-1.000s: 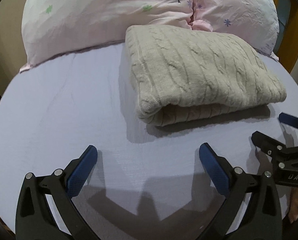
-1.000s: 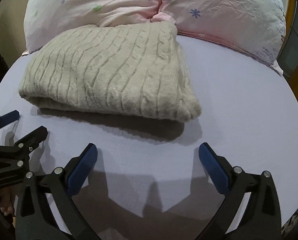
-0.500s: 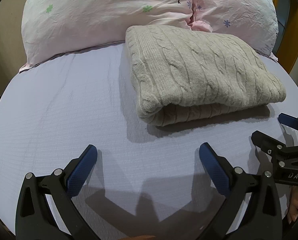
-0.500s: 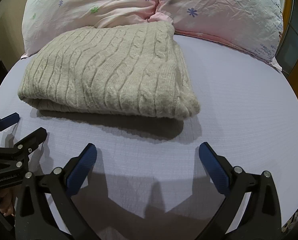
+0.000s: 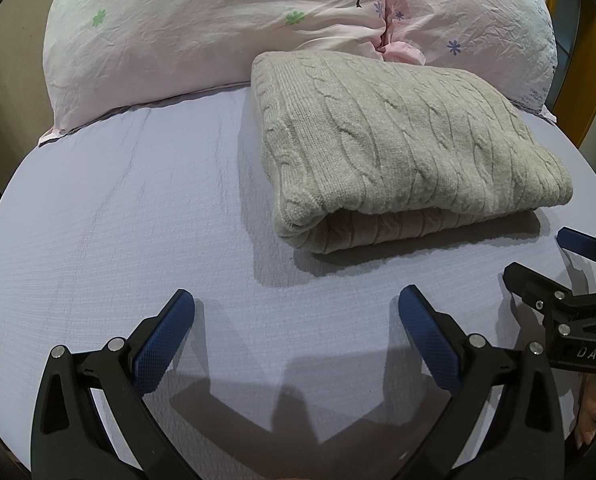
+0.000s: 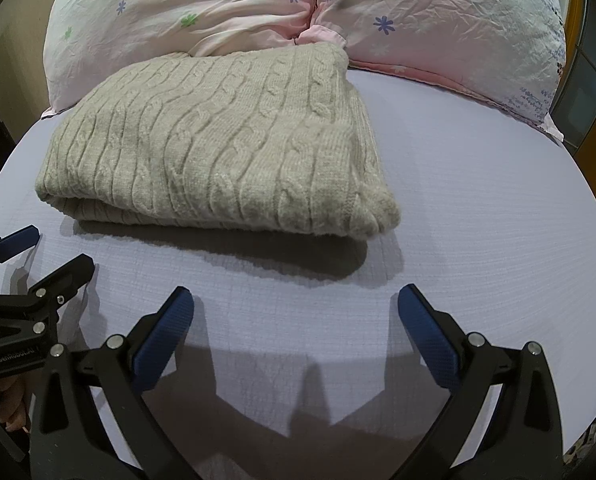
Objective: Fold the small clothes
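A beige cable-knit sweater (image 5: 401,152) lies folded into a thick rectangle on the lavender bed sheet (image 5: 130,216), its far edge against the pillows. It also shows in the right wrist view (image 6: 218,152). My left gripper (image 5: 296,320) is open and empty, hovering over bare sheet in front of the sweater's left corner. My right gripper (image 6: 296,320) is open and empty, in front of the sweater's right corner. Each gripper shows at the edge of the other's view, the right one (image 5: 557,264) and the left one (image 6: 42,252).
Two pink floral pillows (image 5: 202,20) (image 5: 469,16) lie across the head of the bed behind the sweater. A wooden frame (image 5: 589,60) stands past the right bed edge. Bare sheet (image 6: 477,184) lies to both sides of the sweater.
Both grippers have drifted slightly, so the sweater sits a little lower in the right view. The sweater has not moved and both grippers stay open.
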